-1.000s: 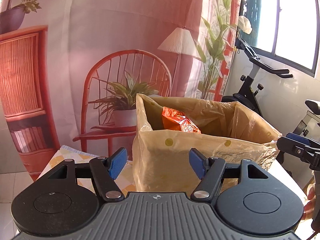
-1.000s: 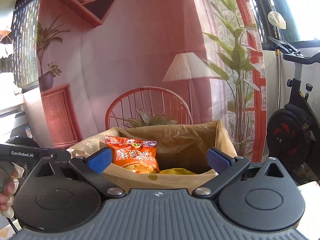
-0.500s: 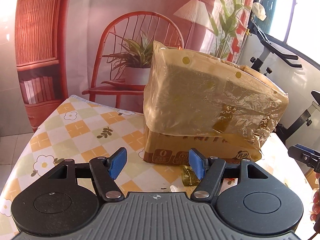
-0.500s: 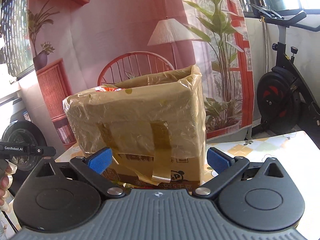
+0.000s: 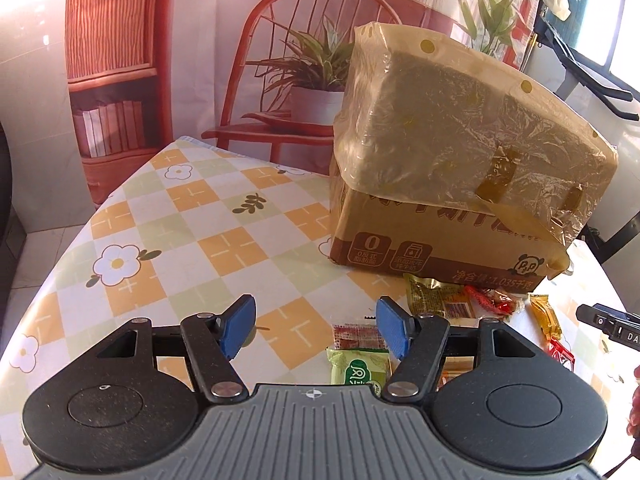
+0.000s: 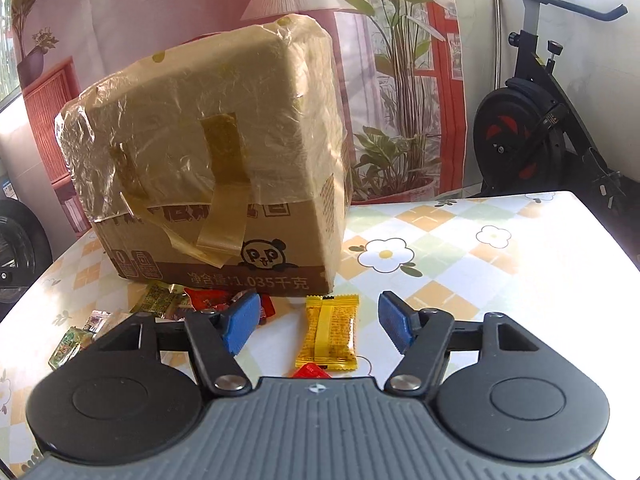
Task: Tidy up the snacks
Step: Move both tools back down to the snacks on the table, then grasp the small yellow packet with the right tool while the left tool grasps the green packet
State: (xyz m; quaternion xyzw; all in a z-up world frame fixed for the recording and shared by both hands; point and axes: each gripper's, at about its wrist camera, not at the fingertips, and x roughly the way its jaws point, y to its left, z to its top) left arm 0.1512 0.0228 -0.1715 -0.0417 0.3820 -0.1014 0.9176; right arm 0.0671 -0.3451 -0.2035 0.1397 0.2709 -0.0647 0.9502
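Observation:
A cardboard box (image 5: 460, 184) lined with a plastic bag stands on the checked tablecloth; it also shows in the right wrist view (image 6: 224, 168). Small snack packets lie in front of it. My left gripper (image 5: 316, 330) is open and empty above a green packet (image 5: 358, 366) and a red-striped one (image 5: 358, 336). My right gripper (image 6: 318, 326) is open and empty, with a yellow packet (image 6: 330, 332) lying between its fingers' line. A red packet (image 6: 208, 302) and a green one (image 6: 70, 344) lie to the left.
The table (image 5: 192, 232) has a flower-and-check cloth and rounded edges. An exercise bike (image 6: 544, 120) stands beyond the right edge. A printed backdrop hangs behind the box. More packets (image 5: 492, 300) lie by the box's front edge.
Both grippers have dropped from above the box's open top to near the table in front of it. The box interior is now out of sight and the packets on the table have come into view.

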